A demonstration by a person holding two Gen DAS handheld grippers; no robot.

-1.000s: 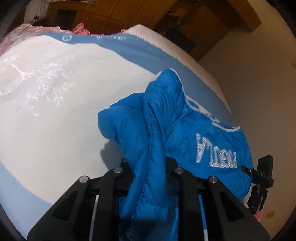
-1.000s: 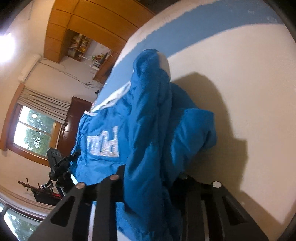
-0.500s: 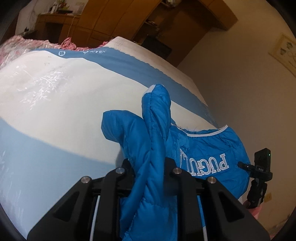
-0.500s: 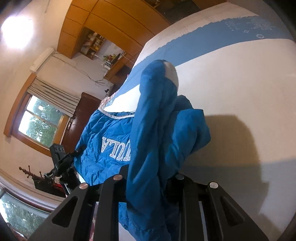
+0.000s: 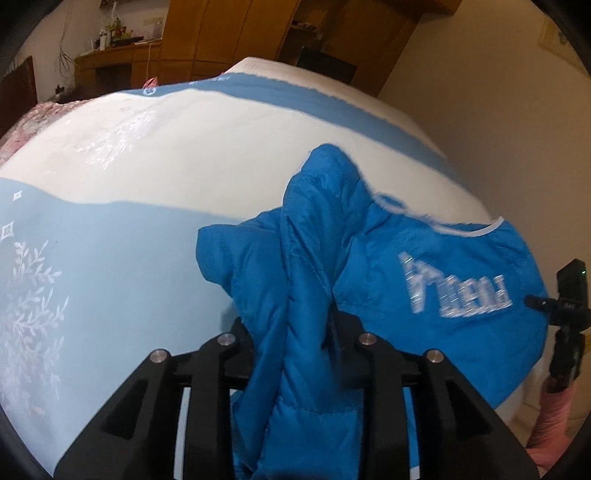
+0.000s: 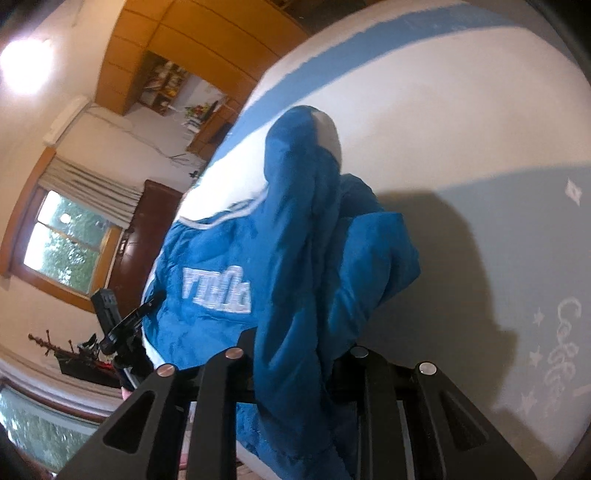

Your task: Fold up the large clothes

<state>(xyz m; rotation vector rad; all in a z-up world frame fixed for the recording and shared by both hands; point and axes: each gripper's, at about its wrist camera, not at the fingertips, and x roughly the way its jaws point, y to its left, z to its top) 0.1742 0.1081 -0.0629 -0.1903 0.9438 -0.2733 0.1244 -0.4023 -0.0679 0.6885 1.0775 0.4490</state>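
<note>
A bright blue quilted jacket (image 5: 424, 266) with white lettering and white trim hangs stretched between my two grippers above the bed. My left gripper (image 5: 295, 332) is shut on a bunched fold of it that rises between the jaws. My right gripper (image 6: 295, 343) is shut on another bunched fold of the same jacket (image 6: 288, 236). The fabric hides both sets of fingertips. The right gripper (image 5: 569, 302) shows at the right edge of the left wrist view, and the left gripper (image 6: 114, 325) shows at the left of the right wrist view.
The bed (image 5: 184, 166) below has a white and pale blue cover with leaf patterns (image 6: 517, 258). A pink floral blanket (image 5: 33, 118) lies at its far left. Wooden wardrobes (image 5: 229, 33), a beige wall (image 5: 498, 110) and a window (image 6: 66, 243) surround the bed.
Both grippers have carried the jacket back over the bed towards its pale blue near part. The jacket stays gripped, and its lettered panel has swung and blurred.
</note>
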